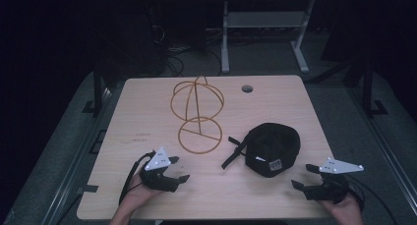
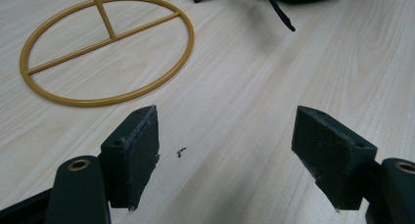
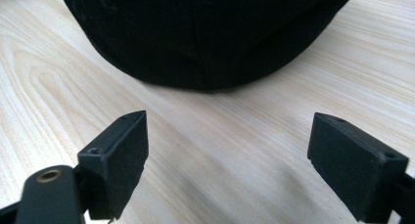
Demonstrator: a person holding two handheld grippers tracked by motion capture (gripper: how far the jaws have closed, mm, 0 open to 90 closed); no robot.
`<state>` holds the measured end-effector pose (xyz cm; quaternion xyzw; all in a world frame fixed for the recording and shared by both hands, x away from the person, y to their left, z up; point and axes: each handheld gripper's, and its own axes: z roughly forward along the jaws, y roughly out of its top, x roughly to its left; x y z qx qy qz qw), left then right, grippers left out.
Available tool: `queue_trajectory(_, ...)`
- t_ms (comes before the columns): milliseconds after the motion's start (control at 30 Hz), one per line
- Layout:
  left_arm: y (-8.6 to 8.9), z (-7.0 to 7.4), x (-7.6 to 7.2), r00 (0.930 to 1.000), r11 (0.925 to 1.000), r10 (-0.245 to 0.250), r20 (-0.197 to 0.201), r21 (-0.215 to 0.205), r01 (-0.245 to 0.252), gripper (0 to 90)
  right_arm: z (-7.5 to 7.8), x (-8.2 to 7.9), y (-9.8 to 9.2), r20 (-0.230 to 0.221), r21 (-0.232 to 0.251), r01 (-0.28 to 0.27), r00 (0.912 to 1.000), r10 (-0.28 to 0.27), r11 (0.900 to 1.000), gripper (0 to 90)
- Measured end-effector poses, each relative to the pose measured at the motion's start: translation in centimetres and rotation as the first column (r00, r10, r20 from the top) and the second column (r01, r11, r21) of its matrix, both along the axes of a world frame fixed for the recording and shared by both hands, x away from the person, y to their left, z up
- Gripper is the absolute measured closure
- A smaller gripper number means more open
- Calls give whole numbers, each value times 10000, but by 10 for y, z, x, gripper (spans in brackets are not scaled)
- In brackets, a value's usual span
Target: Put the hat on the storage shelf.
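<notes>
**Waiting over a cap and a wire stand**

Looking down from the high view, a pale wooden table (image 1: 147, 117) holds a gold wire stand (image 1: 197, 114) at centre and a black cap (image 1: 273, 147) to its right, strap trailing toward the stand's base ring. The left gripper (image 1: 180, 170) rests near the front edge, just short of that ring; the right gripper (image 1: 303, 177) sits at the front right, just beside the cap. Both are held in a person's hands.

The left gripper view adds what the high view cannot: its jaws stand wide apart over bare wood, nothing between them, with the stand's flat base ring (image 2: 105, 50) ahead to the left, and the tip of the cap's strap (image 2: 279, 11) at the top edge.

The right gripper view shows its jaws likewise spread and empty, and the cap's dark fabric (image 3: 205, 33) close ahead, resting on the table, untouched.
</notes>
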<state>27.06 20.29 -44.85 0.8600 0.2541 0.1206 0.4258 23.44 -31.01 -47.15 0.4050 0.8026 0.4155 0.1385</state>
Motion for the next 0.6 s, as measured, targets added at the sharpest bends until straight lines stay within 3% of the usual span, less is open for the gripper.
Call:
queue_trajectory(200,1,-2,2,9999,9999,-51,-148,105,52,255,0,0,5,-40,0,-143,9999,143,9999,146)
queue_trajectory(600,-9,2,1,9994,9998,-149,-313,-163,144,220,2,0,9,56,104,-219,9997,219,9997,145)
